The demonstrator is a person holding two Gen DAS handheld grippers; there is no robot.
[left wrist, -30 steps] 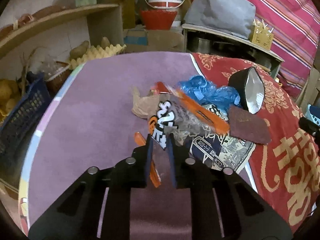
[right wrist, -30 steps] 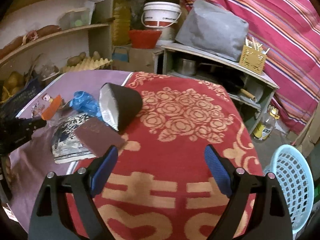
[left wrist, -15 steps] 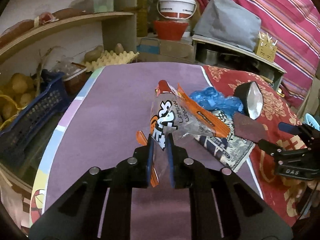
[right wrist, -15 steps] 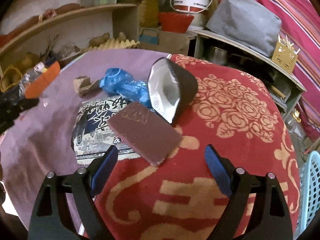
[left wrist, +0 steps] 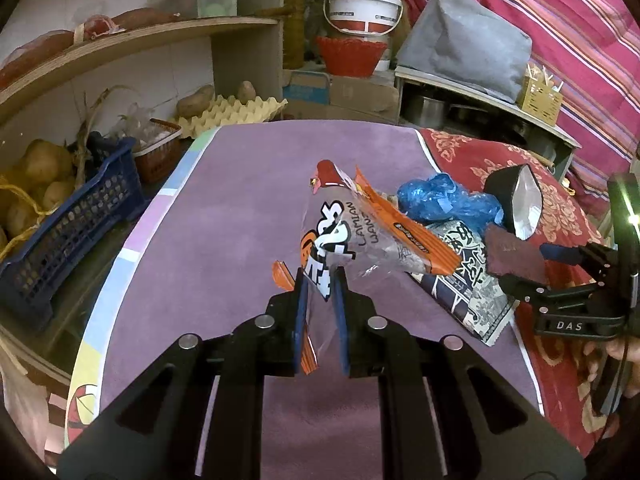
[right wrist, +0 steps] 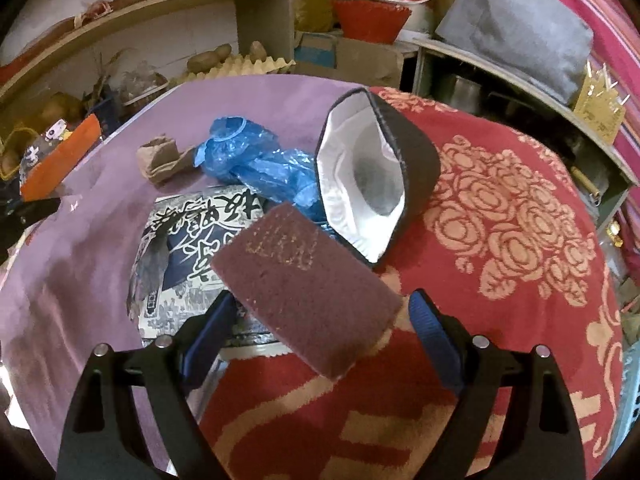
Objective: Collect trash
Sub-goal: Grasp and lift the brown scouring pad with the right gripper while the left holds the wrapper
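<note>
Left gripper (left wrist: 320, 284): pinching the near end of the snack wrapper (left wrist: 360, 236) between nearly closed blue pads, holding it lifted clear of the purple cloth (left wrist: 224, 240).
Snack wrapper: showing as crinkled clear film with an orange edge strip, bold white-and-black lettering and a red tip at its far end; slanting up and to the right from the pads.
Right gripper (right wrist: 320, 328): standing with fingers spread wide, straddling the near part of the maroon scouring pad (right wrist: 304, 288); contact with either pad not clear.
Maroon scouring pad: lying as a flat, rough rectangle, tilted, overlapping the printed packet (right wrist: 188, 248) and the red floral cloth (right wrist: 520, 220).
Printed packet: lying flat, dark blue and white with large brush characters, straddling the seam of both cloths.
Blue plastic bag (right wrist: 256, 160): sitting crumpled just beyond the packet, touching the black cup (right wrist: 376, 176).
Black cup: lying on its side, white lining facing near.
Brown paper scrap (right wrist: 160, 156): resting left of the blue bag.
</note>
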